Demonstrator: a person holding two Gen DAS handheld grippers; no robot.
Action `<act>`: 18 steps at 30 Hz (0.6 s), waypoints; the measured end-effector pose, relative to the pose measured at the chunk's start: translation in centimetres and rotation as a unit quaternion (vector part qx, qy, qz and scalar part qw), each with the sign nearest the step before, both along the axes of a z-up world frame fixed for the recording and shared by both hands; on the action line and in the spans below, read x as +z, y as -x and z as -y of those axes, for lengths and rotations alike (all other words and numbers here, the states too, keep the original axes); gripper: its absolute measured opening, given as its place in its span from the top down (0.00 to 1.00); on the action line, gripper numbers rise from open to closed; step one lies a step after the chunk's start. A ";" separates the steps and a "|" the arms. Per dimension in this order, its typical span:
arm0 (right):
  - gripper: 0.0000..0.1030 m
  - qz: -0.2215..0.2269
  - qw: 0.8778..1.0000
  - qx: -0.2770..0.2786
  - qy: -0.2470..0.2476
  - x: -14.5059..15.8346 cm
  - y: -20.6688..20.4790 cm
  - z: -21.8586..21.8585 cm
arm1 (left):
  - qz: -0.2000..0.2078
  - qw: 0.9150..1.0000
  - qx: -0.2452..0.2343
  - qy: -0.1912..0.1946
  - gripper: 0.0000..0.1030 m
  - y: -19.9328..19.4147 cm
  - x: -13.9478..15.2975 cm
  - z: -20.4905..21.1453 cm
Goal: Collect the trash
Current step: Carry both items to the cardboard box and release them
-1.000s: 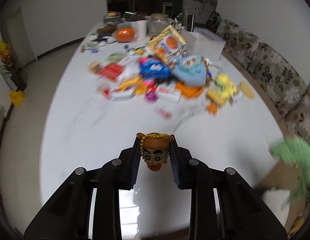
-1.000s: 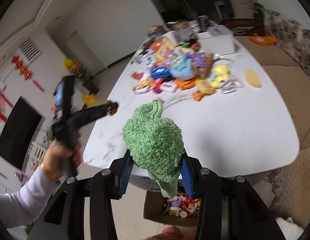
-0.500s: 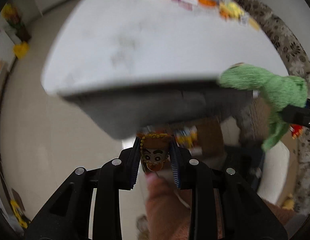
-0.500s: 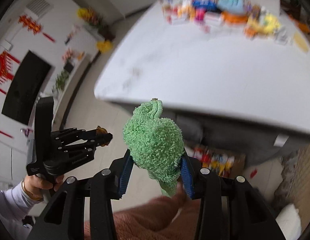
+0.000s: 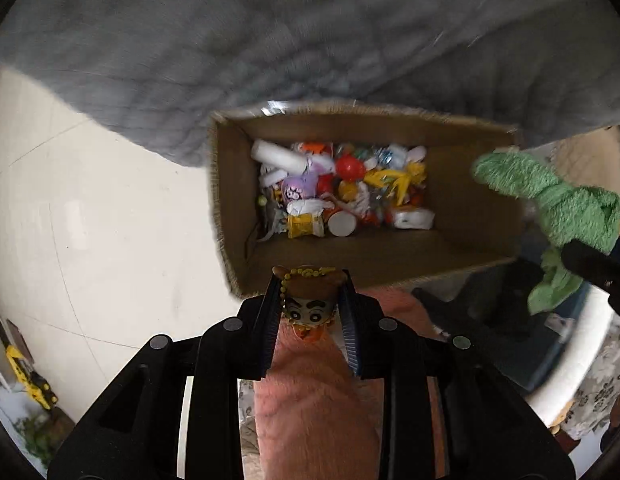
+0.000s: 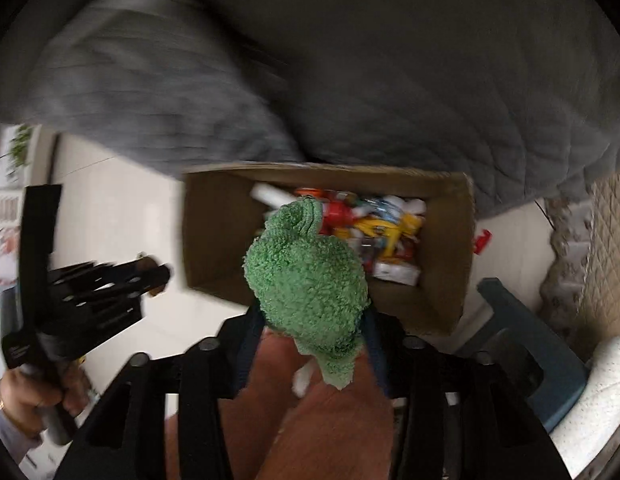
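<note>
The left tool (image 5: pixel 310 300) is pinching a small cartoon-face keychain figure with a brown hat and a gold bead chain (image 5: pixel 308 299) between its blue-lined fingers (image 5: pixel 269 312), holding it just above the near rim of an open brown cardboard box (image 5: pixel 229 216) that sits on the pale tiled floor (image 5: pixel 89 220). The box already holds a jumble of colourful wrappers, small toys and white paper rolls (image 5: pixel 342 192). The right tool (image 6: pixel 310 332) is clamped on a fuzzy green terry cloth bundle (image 6: pixel 305 280), which hangs over the near side of the same box; from the left tool's camera that green bundle (image 5: pixel 550 200) shows at the box's right edge. A grey quilted cover (image 5: pixel 269 40) drapes down behind the box. Pink fleece-covered legs (image 5: pixel 314 400) fill the space below both tools. A dark blue plastic stool (image 6: pixel 526 344) stands near the box's right side.
</note>
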State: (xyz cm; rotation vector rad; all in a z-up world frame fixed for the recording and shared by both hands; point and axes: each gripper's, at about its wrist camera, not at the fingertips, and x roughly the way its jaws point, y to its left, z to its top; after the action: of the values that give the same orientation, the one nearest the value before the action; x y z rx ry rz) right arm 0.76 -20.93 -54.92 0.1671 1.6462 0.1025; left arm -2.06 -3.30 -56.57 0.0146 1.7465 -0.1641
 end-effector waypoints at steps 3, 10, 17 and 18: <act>0.24 -0.025 0.999 -0.020 0.031 -3.8 -0.4 1.3 | -0.039 0.999 0.001 -0.025 0.24 -1.2 -4.2 1.0; 0.16 -0.037 0.997 -0.040 0.054 -4.8 -0.7 2.4 | -0.050 0.998 0.006 -0.041 0.21 -2.7 -6.1 1.6; 0.16 -0.016 0.998 -0.058 0.036 0.7 0.1 3.6 | -0.047 0.998 0.014 -0.032 0.21 -1.6 -2.0 0.0; 0.16 -0.006 0.998 -0.062 0.024 2.3 0.1 3.7 | -0.042 0.999 0.012 -0.026 0.20 -1.2 -0.8 -0.2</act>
State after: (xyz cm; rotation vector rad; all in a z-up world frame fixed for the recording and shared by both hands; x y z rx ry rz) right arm 0.62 -24.61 -52.58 0.2343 1.6447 -0.0326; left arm -0.87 -3.09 -57.38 0.0255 1.8335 -0.1020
